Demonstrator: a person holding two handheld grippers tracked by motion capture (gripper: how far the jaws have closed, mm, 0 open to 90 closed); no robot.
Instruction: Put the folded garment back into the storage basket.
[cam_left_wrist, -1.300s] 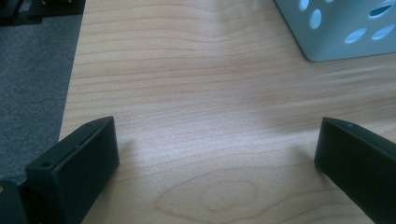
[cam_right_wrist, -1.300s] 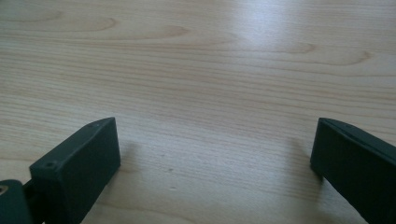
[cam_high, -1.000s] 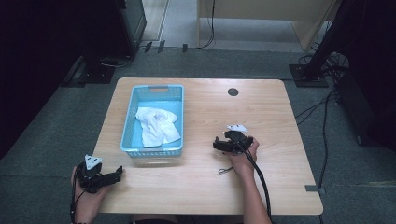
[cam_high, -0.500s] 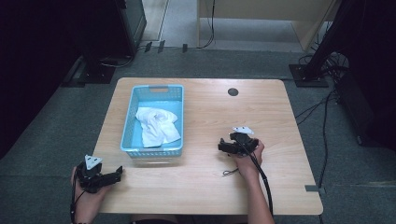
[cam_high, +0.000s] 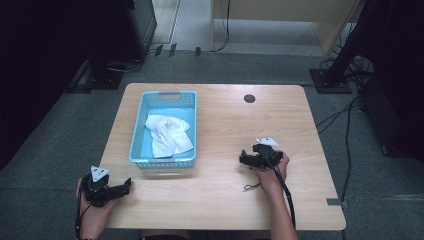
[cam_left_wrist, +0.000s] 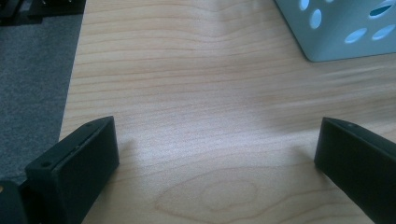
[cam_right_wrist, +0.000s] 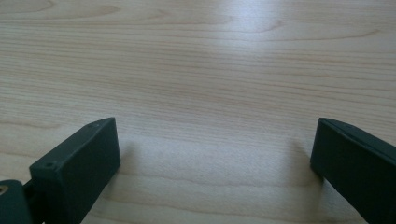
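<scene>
On the table (cam_high: 220, 125): 1 basket (cam_high: 137, 150) holding 1 cloth (cam_high: 167, 135); 2 grippers, left (cam_high: 127, 184) and right (cam_high: 242, 158), wide apart, empty.

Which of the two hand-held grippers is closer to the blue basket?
The left gripper, at the table's near left corner. It sits just in front of the blue basket, whose corner shows close by in the left gripper view. The right gripper rests farther off on bare wood.

Both grippers' jaws wide apart.
</scene>
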